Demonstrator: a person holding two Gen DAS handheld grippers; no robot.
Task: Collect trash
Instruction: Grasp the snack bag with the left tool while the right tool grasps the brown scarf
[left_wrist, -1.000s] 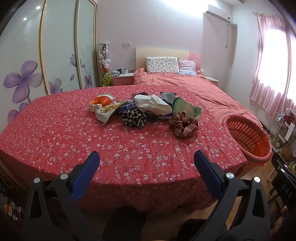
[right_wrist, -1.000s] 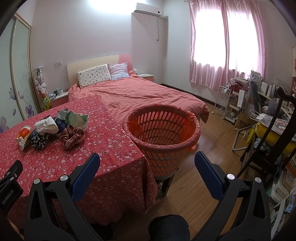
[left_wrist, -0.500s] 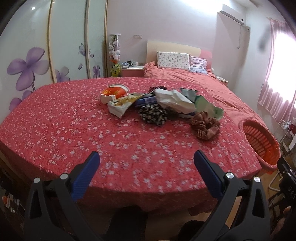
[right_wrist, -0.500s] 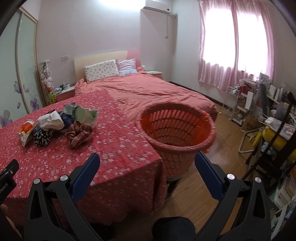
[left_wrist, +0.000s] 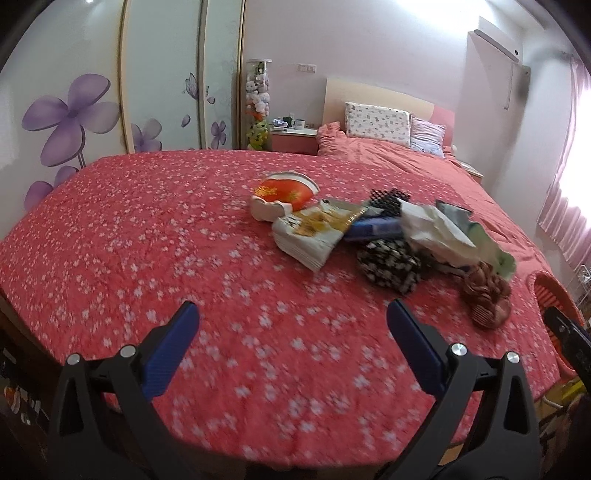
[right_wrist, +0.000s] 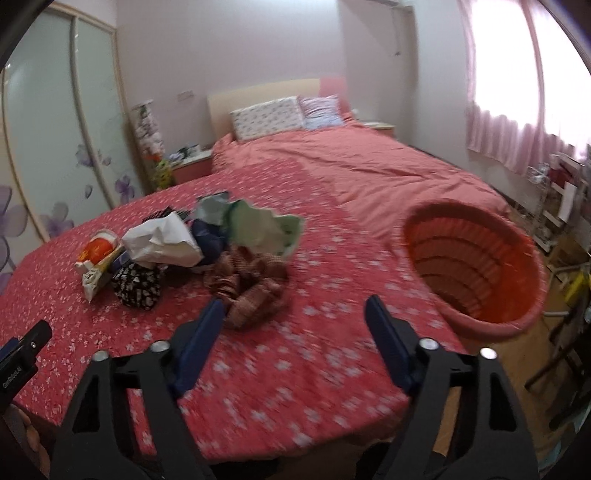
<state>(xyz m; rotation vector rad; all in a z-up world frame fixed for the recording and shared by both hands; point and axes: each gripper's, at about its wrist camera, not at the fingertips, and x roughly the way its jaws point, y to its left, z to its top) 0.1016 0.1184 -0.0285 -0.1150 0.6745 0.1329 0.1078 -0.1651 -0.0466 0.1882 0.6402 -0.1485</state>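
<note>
Trash pile (left_wrist: 373, 236) sitting mid-table on the red floral cloth (left_wrist: 147, 240), strung out in a rough line running left to right across the left view. At the left end an orange bowl (left_wrist: 284, 192) tipped on its side, mouth facing away toward the bed (left_wrist: 399, 162). Next a flat snack bag (left_wrist: 314, 232), long axis slanting from near-left up to far-right. Then a black-and-white floral bundle (left_wrist: 388, 264), a white crumpled bag (left_wrist: 432, 229), a green-and-white wrapper (right_wrist: 258, 225) and a brown plaid scrunchie (right_wrist: 251, 291) at the right end.

Yellow print on the bowl and bag, too blurry to read. Only half-legible writing: a white label on the black clamp at the right view's left edge, too small to make out.

Orange basket (right_wrist: 476, 266) just off the table's right edge, on the floor side, open mouth up; nothing visible inside but its ribbed wall.

Left gripper (left_wrist: 291, 325) spread wide, gripping nothing, hovering over the near cloth. Right gripper (right_wrist: 295, 317) also spread, nothing between the pads, left pad (right_wrist: 201, 339) just beside the scrunchie from the near side; touching or not, can't tell.
</note>
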